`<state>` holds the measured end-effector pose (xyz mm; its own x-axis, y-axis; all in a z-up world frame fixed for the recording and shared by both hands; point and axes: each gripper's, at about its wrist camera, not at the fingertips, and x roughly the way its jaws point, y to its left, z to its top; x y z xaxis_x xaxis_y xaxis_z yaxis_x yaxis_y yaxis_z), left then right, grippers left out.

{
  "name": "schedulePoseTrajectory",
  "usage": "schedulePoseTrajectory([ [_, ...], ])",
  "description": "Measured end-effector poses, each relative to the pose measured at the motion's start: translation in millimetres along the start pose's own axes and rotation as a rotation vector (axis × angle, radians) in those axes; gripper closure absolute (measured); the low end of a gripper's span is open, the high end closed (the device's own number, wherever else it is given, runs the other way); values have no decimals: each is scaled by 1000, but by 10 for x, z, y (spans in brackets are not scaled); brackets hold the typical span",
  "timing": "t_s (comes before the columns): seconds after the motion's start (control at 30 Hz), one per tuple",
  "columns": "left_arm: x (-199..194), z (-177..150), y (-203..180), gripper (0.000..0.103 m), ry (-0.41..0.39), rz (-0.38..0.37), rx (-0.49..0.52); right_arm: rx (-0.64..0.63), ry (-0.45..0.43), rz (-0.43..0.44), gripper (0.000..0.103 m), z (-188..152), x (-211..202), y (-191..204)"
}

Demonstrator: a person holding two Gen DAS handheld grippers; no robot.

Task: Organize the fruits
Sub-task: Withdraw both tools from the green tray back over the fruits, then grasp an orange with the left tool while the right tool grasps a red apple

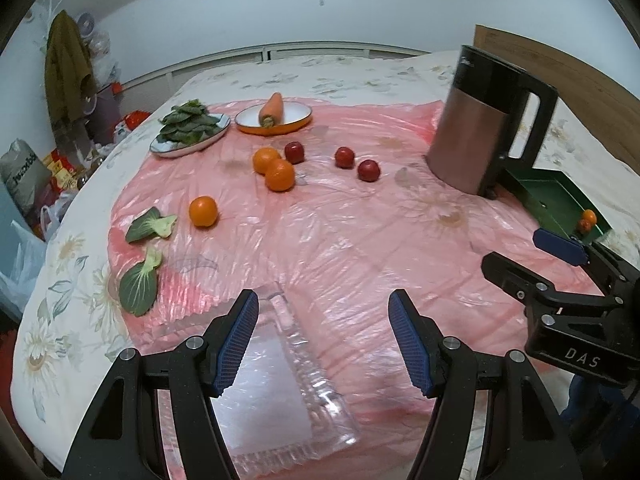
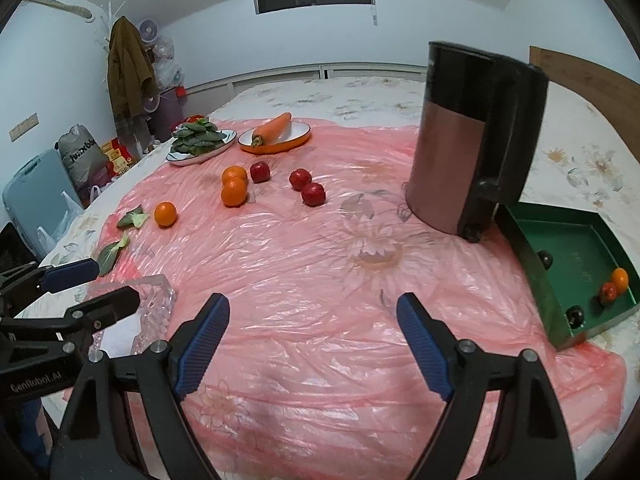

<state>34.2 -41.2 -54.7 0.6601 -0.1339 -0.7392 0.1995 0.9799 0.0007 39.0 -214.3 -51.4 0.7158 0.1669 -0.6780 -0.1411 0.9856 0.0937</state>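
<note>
Far left on the pink plastic sheet [image 2: 280, 264] spread over the bed, two loose green leaves [image 1: 140, 284], and just beside the upper one a lone orange [image 1: 203, 211]. Behind sit a plate of greens [image 1: 188, 130] and an orange-rimmed dish [image 1: 274, 119] with a carrot [image 1: 272, 109] lying across it, leafy end toward the cameras, tip pointing away. Mid-sheet, two oranges [image 1: 274, 168] touching, then three red fruits [image 1: 344, 158] strung out toward the right, the first just beside the orange pair. A glass tray [image 1: 296, 364] lies close in, its long axis running away from the left gripper [image 1: 323, 340], whose fingers stand wide apart over it, holding nothing. Right gripper [image 2: 313, 344] the same: fingers spread, nothing between them, bare sheet below. Further right a tall kettle [image 2: 452, 160] stands upright, handle toward the green tray [image 2: 532, 264], crowding that tray's far corner. In the tray's near right corner, one small orange [image 2: 620, 279] and one red fruit [image 2: 609, 291] touch
</note>
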Motion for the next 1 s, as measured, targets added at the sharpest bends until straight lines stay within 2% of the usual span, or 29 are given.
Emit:
schedulePoseTrajectory([
  [0.2,110,21,158,41,14,40,-12,-8,27,18,0,31,167,-23],
  [0.3,129,59,301,35,11,65,-47,-27,36,22,0,66,241,-15],
  [0.33,135,74,356,31,8,69,-58,-37,38,25,0,94,269,-15],
  [0.47,183,182,613,30,-8,99,-107,-62,33,37,0,252,384,-27],
  [0.6,304,289,839,30,-1,98,-148,-80,27,50,0,451,561,-40],
  [0.9,793,594,1248,31,24,94,-200,-134,54,64,0,889,1219,3],
  [1.0,972,653,1314,31,43,101,-198,-147,89,56,8,963,1474,-11],
])
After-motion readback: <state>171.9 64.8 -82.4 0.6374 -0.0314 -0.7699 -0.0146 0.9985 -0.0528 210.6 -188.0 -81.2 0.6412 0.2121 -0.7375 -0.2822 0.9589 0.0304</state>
